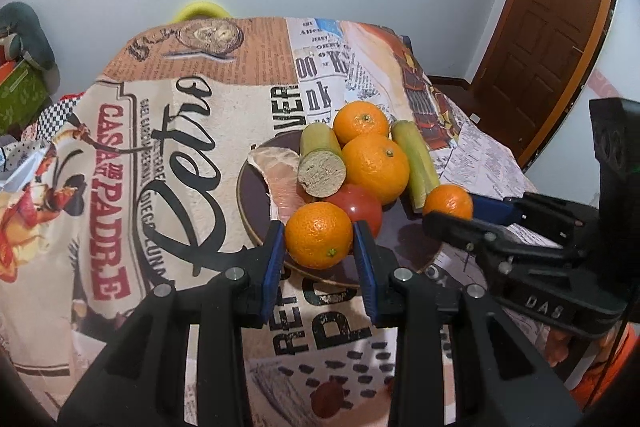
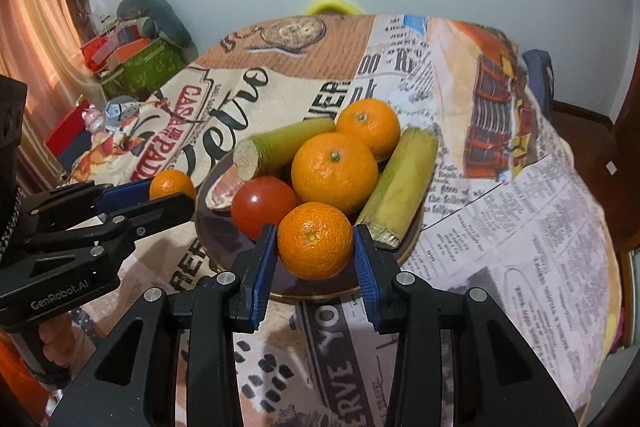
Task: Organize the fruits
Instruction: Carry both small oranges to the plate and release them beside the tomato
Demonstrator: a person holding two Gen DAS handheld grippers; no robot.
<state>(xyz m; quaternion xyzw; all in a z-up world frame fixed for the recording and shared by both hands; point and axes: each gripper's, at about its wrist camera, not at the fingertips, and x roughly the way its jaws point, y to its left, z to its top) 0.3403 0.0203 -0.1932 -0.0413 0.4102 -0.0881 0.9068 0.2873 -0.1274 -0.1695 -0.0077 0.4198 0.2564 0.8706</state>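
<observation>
My left gripper (image 1: 319, 231) is shut on an orange (image 1: 319, 235) just above the near rim of a dark plate (image 1: 256, 197). On the plate lie two more oranges (image 1: 376, 167), a tomato (image 1: 358, 207), two green cane pieces (image 1: 322, 163) and a pale citrus segment (image 1: 280, 183). At the plate's right side my right gripper (image 1: 452, 207) is shut on another orange (image 1: 448, 201). In the right wrist view that orange (image 2: 315, 241) sits between the blue pads of the right gripper (image 2: 315, 231) over the plate (image 2: 218, 239). The left gripper (image 2: 170, 193) shows at left.
A printed cloth (image 1: 160, 147) covers the table and hangs over its edges. A yellow chair back (image 1: 204, 10) stands behind the far edge. Boxes and bags (image 2: 136, 67) are stacked at the left, with a wooden door (image 1: 552, 27) at the right.
</observation>
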